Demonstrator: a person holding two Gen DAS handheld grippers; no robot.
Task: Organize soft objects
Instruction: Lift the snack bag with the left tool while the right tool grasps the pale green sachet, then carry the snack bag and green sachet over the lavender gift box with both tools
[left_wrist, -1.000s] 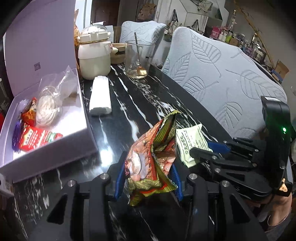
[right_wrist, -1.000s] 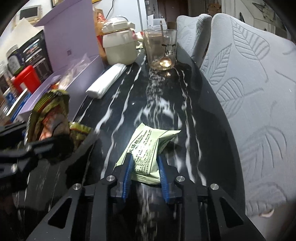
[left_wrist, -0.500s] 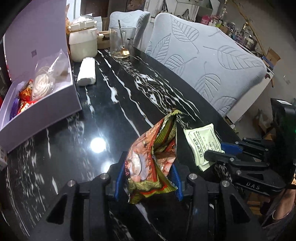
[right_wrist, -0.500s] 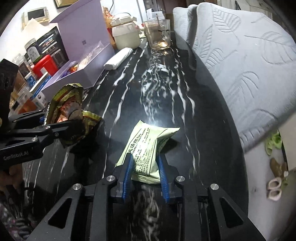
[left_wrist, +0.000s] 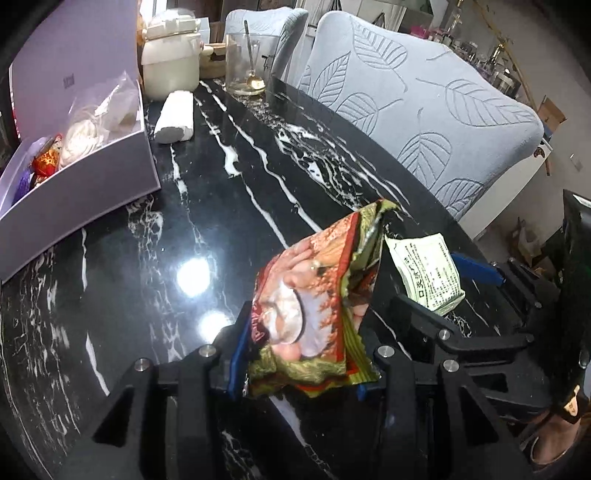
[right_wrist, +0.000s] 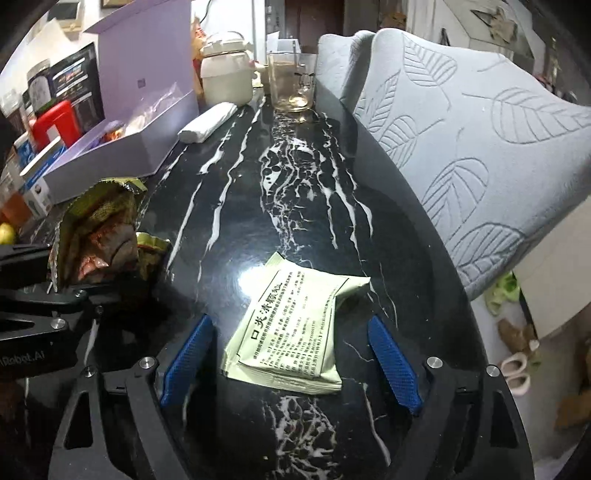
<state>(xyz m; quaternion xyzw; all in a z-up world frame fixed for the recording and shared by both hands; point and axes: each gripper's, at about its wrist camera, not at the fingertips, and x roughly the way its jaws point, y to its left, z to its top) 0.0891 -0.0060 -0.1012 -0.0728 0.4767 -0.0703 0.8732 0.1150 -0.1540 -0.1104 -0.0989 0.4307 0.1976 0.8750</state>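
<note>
Left tool (left_wrist: 295, 354) clamping snack bag (left_wrist: 314, 314); lilac box (left_wrist: 92, 173) with snack packets (left_wrist: 79, 138).

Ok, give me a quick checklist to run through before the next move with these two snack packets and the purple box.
1. Left gripper clamped on the orange snack bag: ok.
2. Right gripper jaws opening, pads clear of the pale green sachet: ok.
3. Sachet lying flat on the black marble table: ok.
4. Purple box open, lid up: ok.
5. Room left in the box: cannot tell.
6. Sachet in the box: not ok.
</note>
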